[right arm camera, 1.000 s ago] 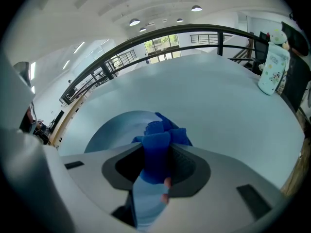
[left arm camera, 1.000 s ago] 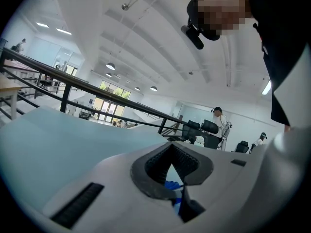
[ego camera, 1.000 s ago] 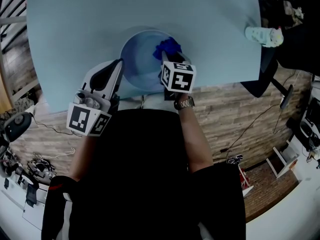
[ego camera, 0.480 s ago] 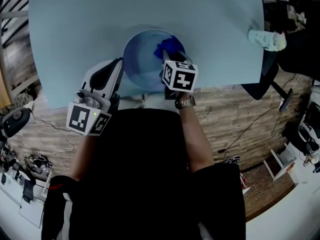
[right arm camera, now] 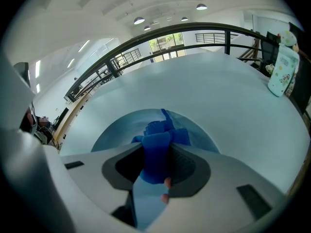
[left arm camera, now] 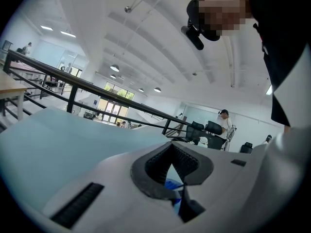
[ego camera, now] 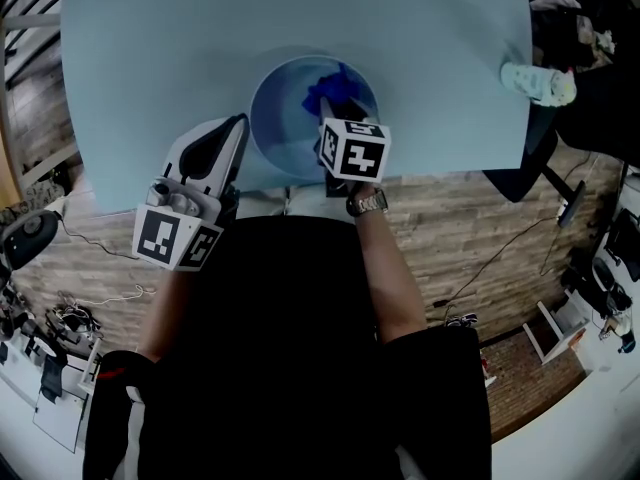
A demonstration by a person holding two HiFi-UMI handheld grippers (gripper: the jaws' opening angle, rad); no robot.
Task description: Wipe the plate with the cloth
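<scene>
Right gripper [right arm camera: 156, 155] clamped on cloth [right arm camera: 163, 132]; left gripper [left arm camera: 171, 160] closed, empty

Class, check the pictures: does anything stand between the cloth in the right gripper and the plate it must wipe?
Nothing visible does. The right gripper is shut on the cloth, whose free end lies inside the plate. Nothing else shows in the plate.

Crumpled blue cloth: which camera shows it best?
Right gripper view: the crumpled blue cloth is centred, clamped in the right tool over the pale-blue plate. Head view shows it small; left gripper view, only a blue sliver.
</scene>
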